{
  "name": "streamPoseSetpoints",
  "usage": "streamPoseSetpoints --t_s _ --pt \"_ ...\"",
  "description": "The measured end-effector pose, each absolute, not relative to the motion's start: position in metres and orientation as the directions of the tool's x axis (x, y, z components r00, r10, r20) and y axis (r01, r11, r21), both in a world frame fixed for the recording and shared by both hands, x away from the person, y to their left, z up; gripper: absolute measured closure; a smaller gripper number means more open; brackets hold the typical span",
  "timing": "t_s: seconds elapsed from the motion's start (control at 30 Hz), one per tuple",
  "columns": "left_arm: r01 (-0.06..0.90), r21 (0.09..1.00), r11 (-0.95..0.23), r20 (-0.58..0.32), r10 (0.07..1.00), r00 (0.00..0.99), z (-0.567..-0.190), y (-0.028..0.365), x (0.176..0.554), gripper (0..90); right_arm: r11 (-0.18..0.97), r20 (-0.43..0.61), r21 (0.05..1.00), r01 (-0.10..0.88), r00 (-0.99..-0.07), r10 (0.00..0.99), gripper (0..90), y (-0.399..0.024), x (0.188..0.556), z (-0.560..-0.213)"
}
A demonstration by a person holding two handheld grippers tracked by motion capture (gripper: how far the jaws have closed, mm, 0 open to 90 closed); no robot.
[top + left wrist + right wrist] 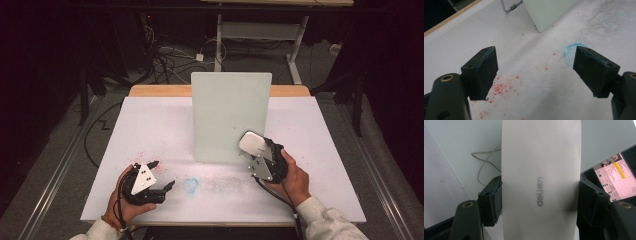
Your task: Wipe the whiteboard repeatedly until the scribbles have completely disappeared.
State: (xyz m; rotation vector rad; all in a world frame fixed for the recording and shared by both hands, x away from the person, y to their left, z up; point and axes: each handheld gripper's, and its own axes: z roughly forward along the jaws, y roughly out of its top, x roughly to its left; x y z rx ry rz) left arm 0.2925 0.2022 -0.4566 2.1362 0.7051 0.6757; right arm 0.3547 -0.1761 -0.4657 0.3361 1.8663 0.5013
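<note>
Eraser [540, 182] in right gripper [539, 195], lower end cropped.

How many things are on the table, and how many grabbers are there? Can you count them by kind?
Black two-jaw grippers: 2, the left gripper open and the right gripper shut
Pale green upright rectangular board: 1
White oblong eraser marked deli, held in the right gripper: 1
Blue chalk ring mark on the table: 1
Total: 5

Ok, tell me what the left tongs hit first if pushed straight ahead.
Probably nothing on the table: the open left tongs point over bare table toward the blue chalk ring, with the upright white board beyond; depth is unclear.
</note>
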Motion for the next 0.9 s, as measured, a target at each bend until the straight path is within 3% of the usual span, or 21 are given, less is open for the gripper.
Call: streamPoseSetpoints --t_s 0.9 --pt "0.255 0.792 -0.555 0.237 0.665 0.708 -0.456 0.202 0.292 19.3 0.833 -0.787 0.553 -0.012 -0.337 0.518 31.0 -0.139 0.362 -0.449"
